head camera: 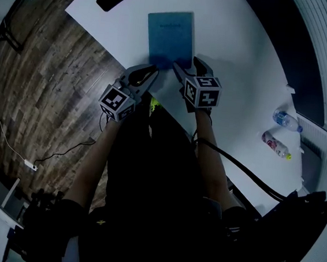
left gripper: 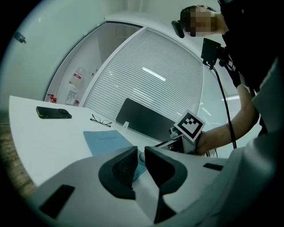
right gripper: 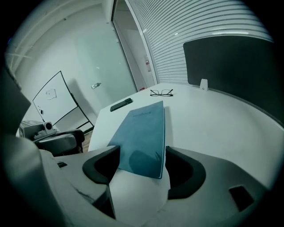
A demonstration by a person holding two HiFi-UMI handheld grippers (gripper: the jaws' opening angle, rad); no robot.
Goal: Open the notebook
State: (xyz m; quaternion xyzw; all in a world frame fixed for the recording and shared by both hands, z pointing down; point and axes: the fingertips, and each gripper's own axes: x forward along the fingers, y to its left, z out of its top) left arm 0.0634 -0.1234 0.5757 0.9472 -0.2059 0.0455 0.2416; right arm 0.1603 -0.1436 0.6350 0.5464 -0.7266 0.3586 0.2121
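While the closed blue notebook (head camera: 170,35) lies flat on the white table (head camera: 240,60), its long axis runs straight away from the person, with its near short edge towards the 2 grippers. The right gripper (right gripper: 142,170) is the nearer one: its jaws stand wide apart with that near edge between them, holding nothing. 1 jaw is at the notebook's near left corner, the other just beside its right long edge. The left gripper (left gripper: 140,166) sits off the near left corner, beside the book rather than over it. Its jaws are drawn almost together, leaving only a slit, and they are empty. Judging by this, the right gripper is better placed to lift the cover.
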